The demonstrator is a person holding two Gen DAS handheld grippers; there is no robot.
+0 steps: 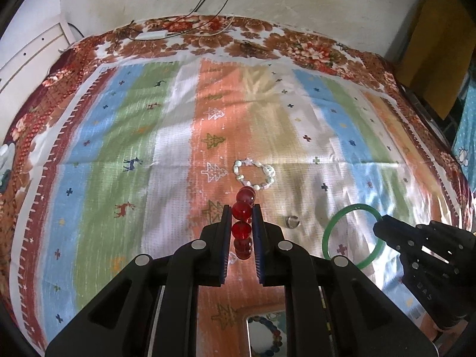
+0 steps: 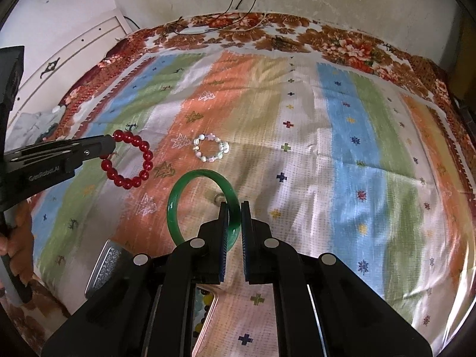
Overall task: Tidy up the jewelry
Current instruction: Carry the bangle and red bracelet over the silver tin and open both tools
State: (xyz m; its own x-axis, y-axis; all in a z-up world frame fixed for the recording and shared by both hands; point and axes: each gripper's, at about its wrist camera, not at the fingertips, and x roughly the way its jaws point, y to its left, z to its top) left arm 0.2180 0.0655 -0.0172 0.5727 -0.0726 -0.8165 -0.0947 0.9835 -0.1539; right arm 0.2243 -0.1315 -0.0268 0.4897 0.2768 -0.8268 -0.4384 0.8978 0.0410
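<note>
My left gripper [image 1: 241,208] is shut on a red bead bracelet [image 1: 242,223] and holds it above the cloth; it shows as a full ring in the right wrist view [image 2: 131,160]. My right gripper [image 2: 234,206] is shut on a green bangle [image 2: 178,205], also seen at the right of the left wrist view [image 1: 336,232]. A pale shell bracelet [image 1: 255,174] lies flat on the striped cloth ahead of both grippers, also in the right wrist view [image 2: 210,148]. A small clear ring [image 1: 292,221] lies on the cloth between the grippers.
A striped cloth [image 1: 148,148] with a floral border covers the table. A jewelry box with beads inside sits under the grippers near the front edge [image 1: 264,336], [image 2: 205,312]. A white adapter [image 1: 151,34] and cables lie at the back by the wall.
</note>
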